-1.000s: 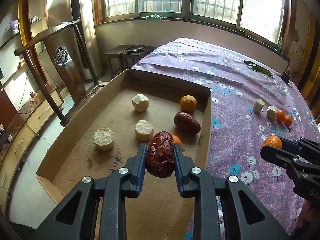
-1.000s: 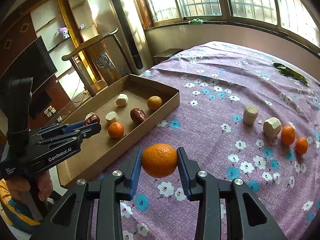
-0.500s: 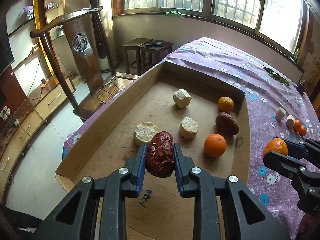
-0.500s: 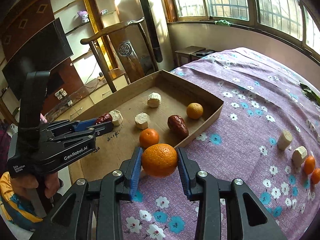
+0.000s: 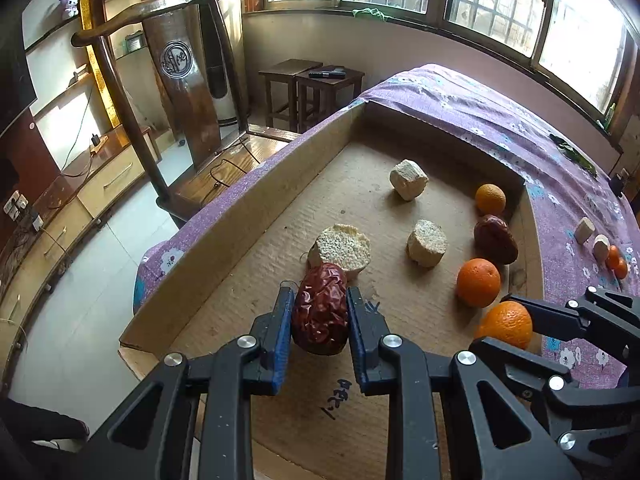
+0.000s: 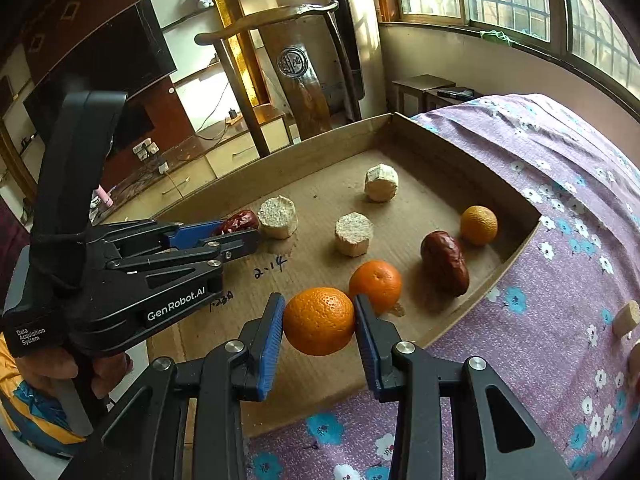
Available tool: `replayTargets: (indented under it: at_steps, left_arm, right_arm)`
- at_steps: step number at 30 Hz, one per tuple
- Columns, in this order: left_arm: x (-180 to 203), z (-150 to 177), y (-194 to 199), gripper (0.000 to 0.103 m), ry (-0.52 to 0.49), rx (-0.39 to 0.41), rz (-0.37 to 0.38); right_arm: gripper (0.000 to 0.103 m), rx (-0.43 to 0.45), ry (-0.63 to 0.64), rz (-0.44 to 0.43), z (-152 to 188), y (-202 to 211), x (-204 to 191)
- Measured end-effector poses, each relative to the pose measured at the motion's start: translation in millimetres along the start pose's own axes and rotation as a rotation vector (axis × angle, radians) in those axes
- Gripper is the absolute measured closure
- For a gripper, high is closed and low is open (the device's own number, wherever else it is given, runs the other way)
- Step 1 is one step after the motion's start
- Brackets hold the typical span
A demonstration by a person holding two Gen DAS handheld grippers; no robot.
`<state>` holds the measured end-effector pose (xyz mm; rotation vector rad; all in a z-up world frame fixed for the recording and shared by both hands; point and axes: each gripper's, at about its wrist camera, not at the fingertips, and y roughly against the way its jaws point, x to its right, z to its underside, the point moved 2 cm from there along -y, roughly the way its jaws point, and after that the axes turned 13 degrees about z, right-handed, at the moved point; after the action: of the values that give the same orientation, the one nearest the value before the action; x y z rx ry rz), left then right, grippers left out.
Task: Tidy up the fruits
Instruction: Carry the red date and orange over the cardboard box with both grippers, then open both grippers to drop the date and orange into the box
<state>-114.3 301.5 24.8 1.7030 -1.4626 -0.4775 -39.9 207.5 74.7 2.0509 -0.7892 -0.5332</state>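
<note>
two grippers hang over the near end of a cardboard tray (image 5: 224,216), each with its jaws clamped on a fruit. the left gripper (image 5: 320,314) pinches a wrinkled red date (image 5: 320,308) between its blue pads, low over the tray floor and just in front of a pale round cake (image 5: 342,246). the right gripper (image 6: 319,322) squeezes an orange (image 6: 319,320) above the tray's near right part, close beside a loose orange (image 6: 376,284) lying on the cardboard. past that lie a second date (image 6: 445,262) and a smaller orange (image 6: 479,219) near the right wall, with two more pale cakes (image 6: 354,234) toward the middle and far end. handwritten marks (image 6: 272,266) sit on the cardboard floor. the tray rests on a purple flowered bedspread (image 5: 480,108), where more pale pieces (image 5: 584,230) and small oranges (image 5: 616,258) lie well apart to the right.
</note>
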Motion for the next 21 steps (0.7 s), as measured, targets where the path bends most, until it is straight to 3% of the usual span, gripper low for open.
replayTargets:
  at_steps: [14,15,17,21]
  left_arm:
    - [5,3,-3,0.077,-0.01,-0.006,-0.013]
    - [4,2,-2,0.072,-0.005,-0.005,-0.012]
    - [4,1,1,0.041,0.003,0.014,-0.003]
    - [7,-2,10,0.036,0.003,0.05,-0.009]
  right_arm:
    - [0.063,-0.04,0.017,-0.006,7,-19,-8]
    - [0.062,-0.041,0.013,-0.007,6,-18,-7]
    - [0.058,-0.027,0.005,-0.008,6,-12,-5]
    - [0.054,0.008,-0.022,-0.012,5,2,3]
